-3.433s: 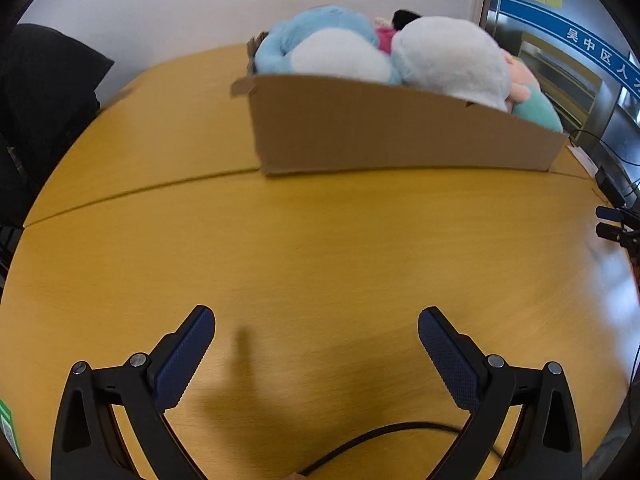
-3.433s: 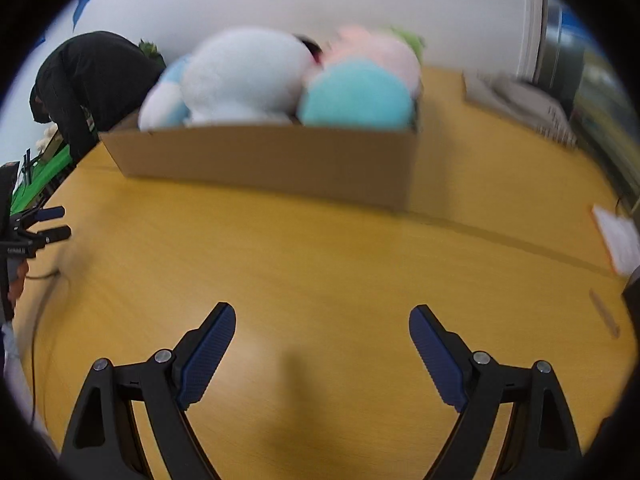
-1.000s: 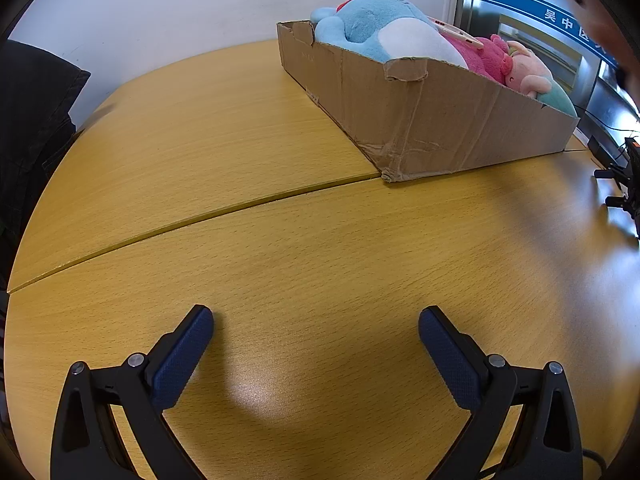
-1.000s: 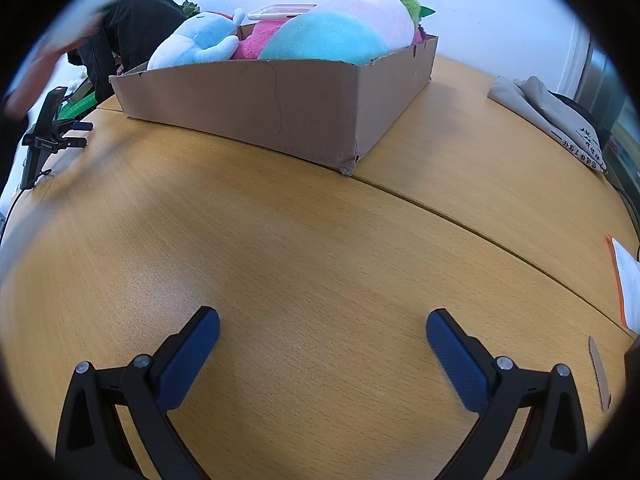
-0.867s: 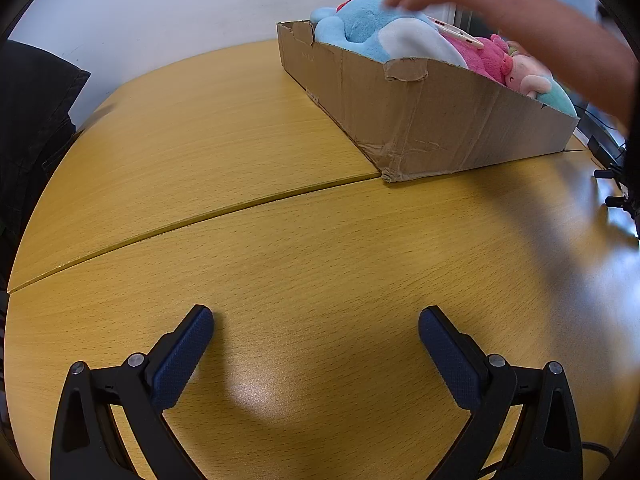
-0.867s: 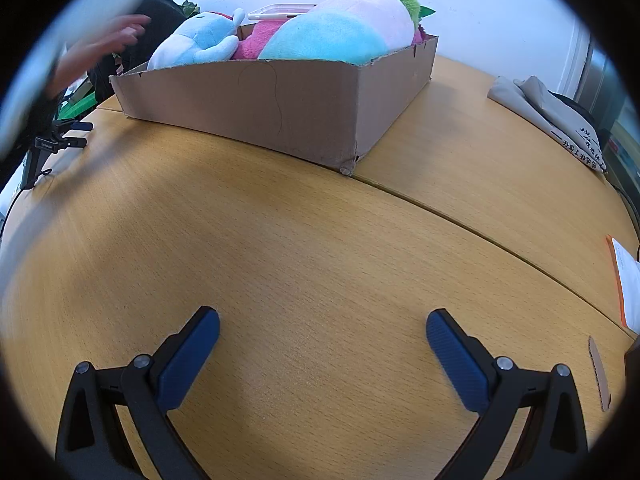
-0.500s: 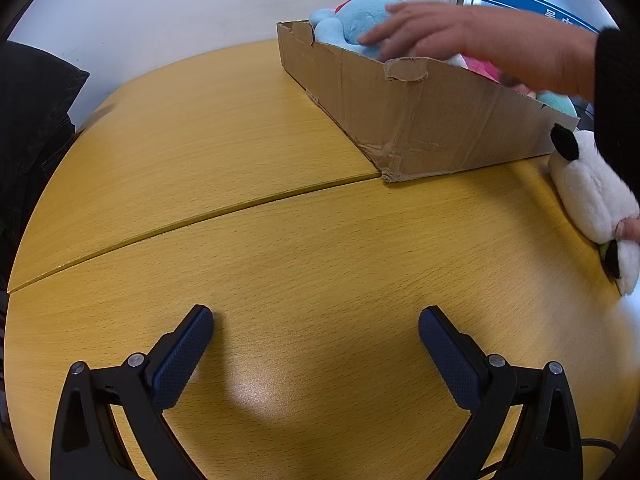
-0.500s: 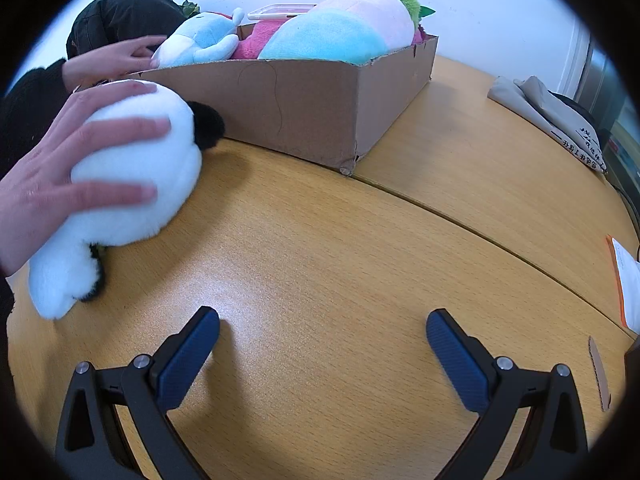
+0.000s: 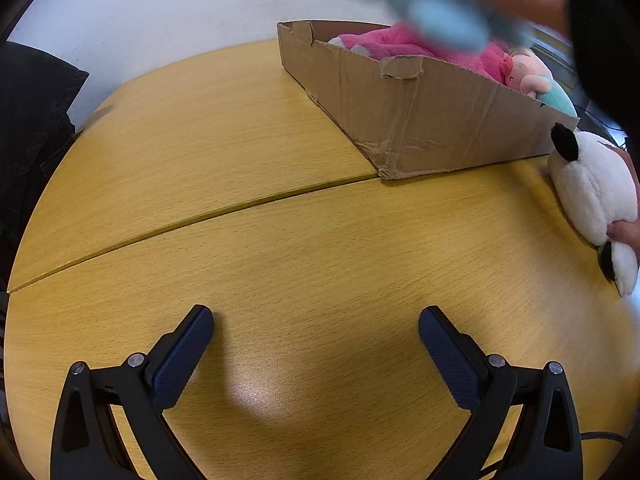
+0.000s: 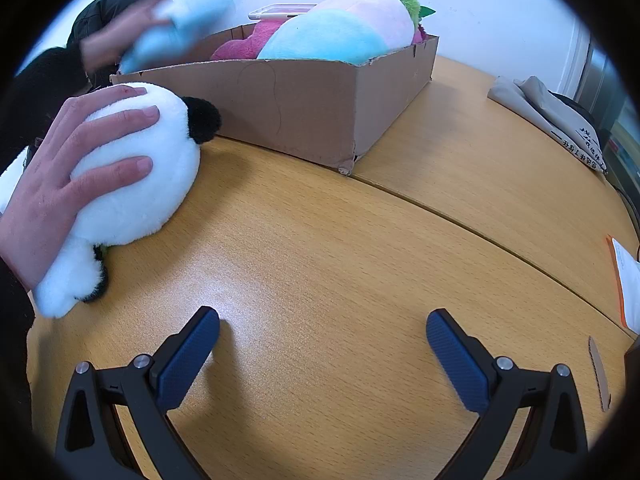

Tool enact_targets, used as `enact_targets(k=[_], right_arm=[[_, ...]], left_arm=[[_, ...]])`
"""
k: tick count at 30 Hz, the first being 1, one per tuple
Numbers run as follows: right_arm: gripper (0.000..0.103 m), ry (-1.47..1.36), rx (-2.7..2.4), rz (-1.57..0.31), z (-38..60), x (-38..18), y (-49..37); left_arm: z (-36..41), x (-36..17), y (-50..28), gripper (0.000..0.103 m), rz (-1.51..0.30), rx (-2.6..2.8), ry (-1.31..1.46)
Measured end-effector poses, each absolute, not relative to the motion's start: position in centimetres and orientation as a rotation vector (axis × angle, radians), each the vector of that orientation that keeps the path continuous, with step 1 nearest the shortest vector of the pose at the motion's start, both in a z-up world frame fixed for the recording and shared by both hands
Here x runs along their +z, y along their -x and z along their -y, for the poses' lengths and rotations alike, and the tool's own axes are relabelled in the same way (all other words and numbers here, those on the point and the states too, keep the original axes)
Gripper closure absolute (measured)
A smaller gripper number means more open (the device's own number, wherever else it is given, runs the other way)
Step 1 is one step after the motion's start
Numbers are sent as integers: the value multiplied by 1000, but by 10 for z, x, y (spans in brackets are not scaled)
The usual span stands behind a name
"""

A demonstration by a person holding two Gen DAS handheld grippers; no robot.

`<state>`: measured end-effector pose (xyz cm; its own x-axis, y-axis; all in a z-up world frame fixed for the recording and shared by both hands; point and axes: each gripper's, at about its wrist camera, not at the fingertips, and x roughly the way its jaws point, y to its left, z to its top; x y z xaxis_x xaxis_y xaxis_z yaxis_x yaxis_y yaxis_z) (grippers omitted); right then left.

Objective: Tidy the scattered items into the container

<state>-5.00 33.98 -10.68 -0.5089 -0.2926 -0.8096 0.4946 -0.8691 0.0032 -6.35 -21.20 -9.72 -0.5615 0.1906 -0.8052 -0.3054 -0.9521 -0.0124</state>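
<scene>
A cardboard box (image 9: 424,120) (image 10: 304,112) full of plush toys stands at the back of the wooden table. A white plush with black ears (image 10: 132,184) (image 9: 592,192) lies on the table next to the box, under a person's bare hand (image 10: 60,176). Another hand holds a light blue plush (image 10: 180,36) (image 9: 424,12), blurred, above the box's end. A pink plush (image 9: 404,46) and a teal and pink plush (image 10: 332,36) stay in the box. My left gripper (image 9: 316,344) and right gripper (image 10: 322,344) are both open and empty, low over the table in front of the box.
A grey folded cloth bag (image 10: 552,116) lies at the right of the table, with papers (image 10: 626,288) at the right edge. A dark jacket (image 9: 28,128) hangs at the far left. A phone (image 10: 280,11) rests on the plushes in the box.
Both grippers have stayed still. A person's hands came in, set the white plush on the table beside the box and lifted the light blue plush out of the box.
</scene>
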Motion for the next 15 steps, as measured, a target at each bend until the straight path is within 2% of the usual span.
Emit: enact_targets(k=[15], right_arm=[[0,-1212,-2371,-315,-339,-107,52]], left_arm=[[222,-95,53,0,-155,2579,1307]])
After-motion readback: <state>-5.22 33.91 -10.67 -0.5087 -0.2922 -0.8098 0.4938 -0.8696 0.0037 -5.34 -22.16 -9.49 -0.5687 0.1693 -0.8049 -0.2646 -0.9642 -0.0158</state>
